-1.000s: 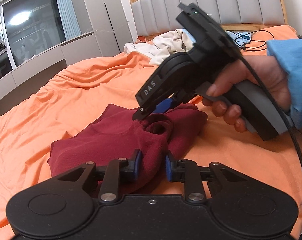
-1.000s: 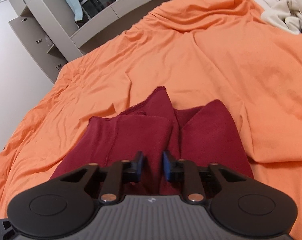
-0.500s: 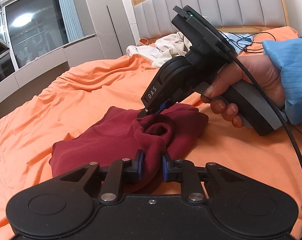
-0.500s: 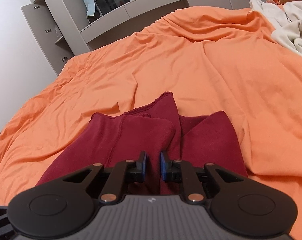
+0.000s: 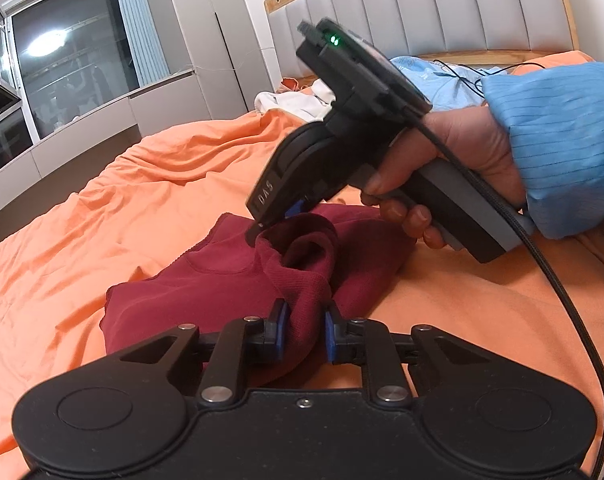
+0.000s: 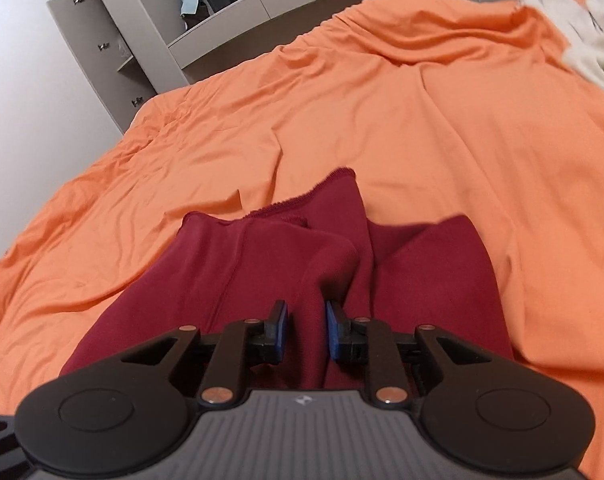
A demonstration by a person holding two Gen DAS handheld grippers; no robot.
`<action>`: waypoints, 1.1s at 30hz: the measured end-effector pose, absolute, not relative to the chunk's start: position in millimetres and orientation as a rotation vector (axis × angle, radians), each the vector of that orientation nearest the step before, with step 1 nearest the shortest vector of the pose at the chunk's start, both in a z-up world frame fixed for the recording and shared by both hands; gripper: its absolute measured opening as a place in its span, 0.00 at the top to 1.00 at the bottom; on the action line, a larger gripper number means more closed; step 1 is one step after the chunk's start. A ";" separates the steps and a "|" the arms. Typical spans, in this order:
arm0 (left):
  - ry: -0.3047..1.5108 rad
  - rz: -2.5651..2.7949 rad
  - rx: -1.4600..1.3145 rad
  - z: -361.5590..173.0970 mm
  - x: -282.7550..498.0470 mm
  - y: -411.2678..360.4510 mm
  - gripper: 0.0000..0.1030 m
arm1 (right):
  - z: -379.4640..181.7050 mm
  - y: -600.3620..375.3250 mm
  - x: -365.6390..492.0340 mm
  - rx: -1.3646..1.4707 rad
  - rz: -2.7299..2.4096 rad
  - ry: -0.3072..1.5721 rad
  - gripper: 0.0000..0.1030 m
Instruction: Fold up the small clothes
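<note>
- Your left gripper (image 5: 305, 330) is clamped on a bunched fold of the maroon garment (image 5: 205, 292); cloth fills the gap between both blue pads (image 5: 278, 330).
- Your right gripper (image 6: 306, 330) is pinched on another ridge of the same maroon garment (image 6: 261, 280), fabric pressed between its pads.
- From the left wrist view, your right gripper (image 5: 275, 220) comes in from the right, tip down on the cloth, your right hand (image 5: 458, 168) round its grip, blue sleeve (image 5: 562, 140) behind.
- The stretch of cloth between the two grips stands up in a rolled loop; the rest of the garment lies crumpled on the orange bedsheet (image 5: 101, 216).
- Right wrist view: garment runs away from you in two lobes, hem edge farthest out, flat on the orange bedsheet (image 6: 382, 100).
- A pale heap of clothes (image 5: 297, 102) sits near the grey headboard (image 5: 422, 8), well apart from the garment.
- Window (image 5: 69, 68) on the left, grey cabinet (image 6: 113, 52) beyond the bed's far side.
</note>
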State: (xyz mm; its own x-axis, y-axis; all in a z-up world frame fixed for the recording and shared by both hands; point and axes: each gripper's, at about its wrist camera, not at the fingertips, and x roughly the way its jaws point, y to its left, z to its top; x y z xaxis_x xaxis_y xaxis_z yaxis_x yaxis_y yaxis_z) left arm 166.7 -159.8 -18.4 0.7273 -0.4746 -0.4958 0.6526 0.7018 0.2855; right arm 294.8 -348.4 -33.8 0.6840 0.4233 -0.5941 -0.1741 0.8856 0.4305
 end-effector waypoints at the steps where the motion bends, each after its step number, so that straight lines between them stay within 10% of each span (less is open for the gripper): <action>1: 0.408 -0.647 0.467 -18.4 166.9 -160.3 0.80 | -36.0 -351.6 292.9 0.373 0.347 0.746 0.76; 9: 0.394 -0.639 0.491 -20.2 165.0 -163.4 0.81 | -26.8 -356.0 292.2 0.392 0.335 0.694 0.92; 33: 0.346 -0.690 0.416 -2.2 179.4 -231.5 0.87 | -6.3 -411.6 290.0 0.370 0.168 0.593 0.93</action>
State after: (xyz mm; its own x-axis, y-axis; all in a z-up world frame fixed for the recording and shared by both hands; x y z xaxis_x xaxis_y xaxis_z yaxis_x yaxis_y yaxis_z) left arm 179.4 -231.5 -2.2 0.7206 -0.5379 -0.4374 0.6726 0.6956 0.2525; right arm 290.0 -411.6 -6.3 0.8181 0.2589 -0.5135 -0.0488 0.9210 0.3866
